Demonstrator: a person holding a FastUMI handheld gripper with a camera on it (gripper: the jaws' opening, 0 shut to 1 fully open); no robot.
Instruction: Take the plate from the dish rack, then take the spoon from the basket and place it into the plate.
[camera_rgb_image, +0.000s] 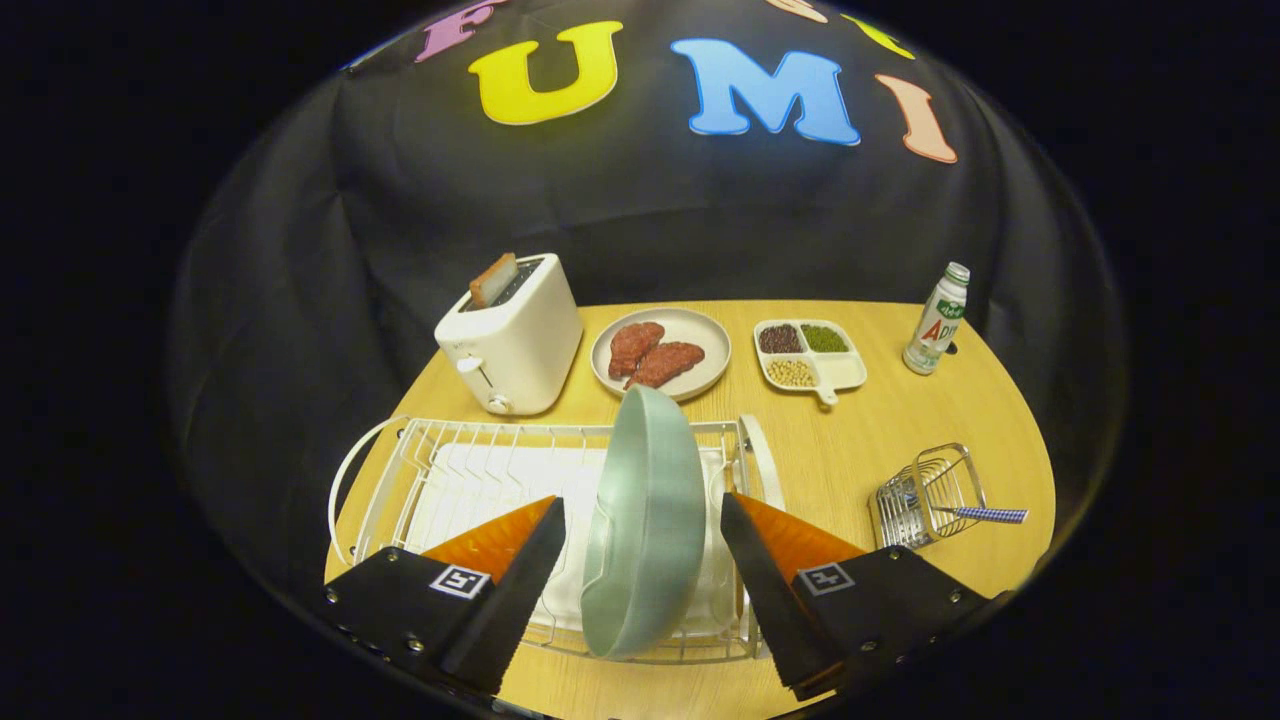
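Directly ahead of us, a pale green plate (645, 530) stands on its edge in a white wire dish rack (480, 470) at the near side of a wooden tabletop (850, 440). Our gripper (643, 575) is spread wide, holding nothing, with one finger to the left of the plate and one to the right, neither touching it as far as we can tell. The plate looks like a rigid, glazed dish with a raised rim; we judge it to be moderately heavy, smooth enough to slip, and breakable if dropped. The upper part of its rim, standing free above the rack wires, looks to us like the best place to take hold, with the fingers closing on the front and back faces there. To the right, well apart from the rack, a small wire basket (925, 495) holds the spoon (985, 514), whose patterned handle pokes out toward the right. Farther away on the tabletop sit a white toaster (512, 345) with a slice of bread in it, a round dish of meat (662, 355), a divided tray of beans (810, 357), and a small bottle (937, 320).
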